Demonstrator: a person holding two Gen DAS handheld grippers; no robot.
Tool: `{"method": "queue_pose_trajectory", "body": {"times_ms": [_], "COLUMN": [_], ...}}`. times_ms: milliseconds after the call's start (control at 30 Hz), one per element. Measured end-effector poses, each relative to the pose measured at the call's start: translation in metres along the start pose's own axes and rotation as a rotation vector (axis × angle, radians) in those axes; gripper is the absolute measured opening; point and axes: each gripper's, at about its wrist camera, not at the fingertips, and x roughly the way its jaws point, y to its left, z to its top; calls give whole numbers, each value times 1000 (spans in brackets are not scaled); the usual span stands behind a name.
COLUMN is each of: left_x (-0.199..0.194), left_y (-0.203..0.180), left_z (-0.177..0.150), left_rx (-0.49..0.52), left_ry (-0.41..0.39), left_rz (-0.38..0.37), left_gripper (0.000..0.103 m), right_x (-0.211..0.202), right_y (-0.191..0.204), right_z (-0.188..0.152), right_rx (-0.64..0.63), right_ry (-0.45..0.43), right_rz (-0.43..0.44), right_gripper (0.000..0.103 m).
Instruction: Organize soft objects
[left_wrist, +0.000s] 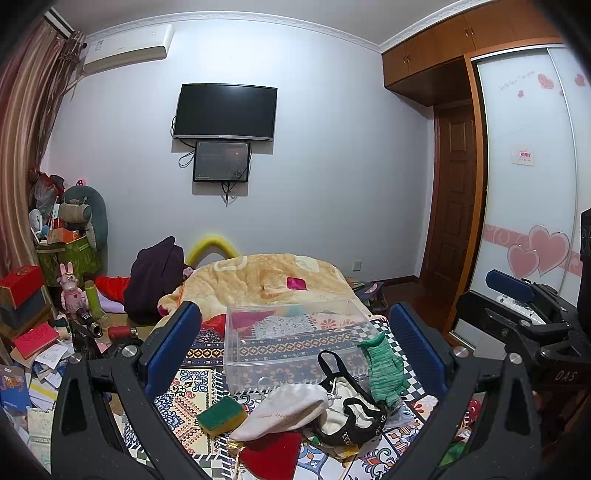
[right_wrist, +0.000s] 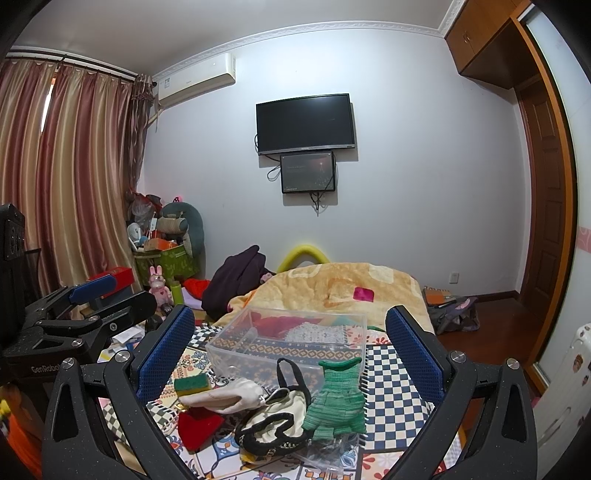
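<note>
Several soft things lie on a patterned bed cover in front of a clear plastic box (left_wrist: 295, 341) (right_wrist: 286, 341): a green-and-yellow sponge (left_wrist: 221, 415) (right_wrist: 192, 384), a white cloth pouch (left_wrist: 282, 410) (right_wrist: 225, 397), a red cloth (left_wrist: 271, 456) (right_wrist: 197, 428), a cream bag with black trim (left_wrist: 351, 413) (right_wrist: 275, 424) and a green knitted piece (left_wrist: 384, 369) (right_wrist: 336, 400). My left gripper (left_wrist: 295, 350) is open and empty above them. My right gripper (right_wrist: 288, 350) is open and empty too; it also shows at the right of the left wrist view (left_wrist: 517, 295).
A yellow blanket (left_wrist: 269, 280) (right_wrist: 343, 286) with a small magenta item covers the far end of the bed. Clutter, boxes and toys (left_wrist: 66, 258) fill the floor on the left. A wardrobe (left_wrist: 528, 184) and a door stand on the right.
</note>
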Motion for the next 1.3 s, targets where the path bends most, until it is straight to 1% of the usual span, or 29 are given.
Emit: {"method": "queue_pose_trajectory", "body": {"times_ms": [567, 767, 900, 1100, 1300], "left_x": [1, 8, 25, 69, 104], "left_y": [-1, -2, 1, 6, 9], "left_z": [1, -3, -13, -43, -75], "left_rx": [0, -2, -13, -31, -44], "left_ry": [-3, 30, 92, 257, 373], "left_rz": [-3, -3, -23, -31, -30], "left_gripper": [103, 103, 103, 103, 103], "right_x": [-2, 5, 18, 52, 73], "right_y": [1, -6, -15, -35, -54], "right_z": [4, -2, -15, -45, -72], "right_rx": [3, 12, 22, 56, 102], "right_ry": [-4, 19, 64, 189, 286], "right_rz": [-2, -7, -16, -31, -39], "right_gripper": [103, 103, 103, 103, 103]}}
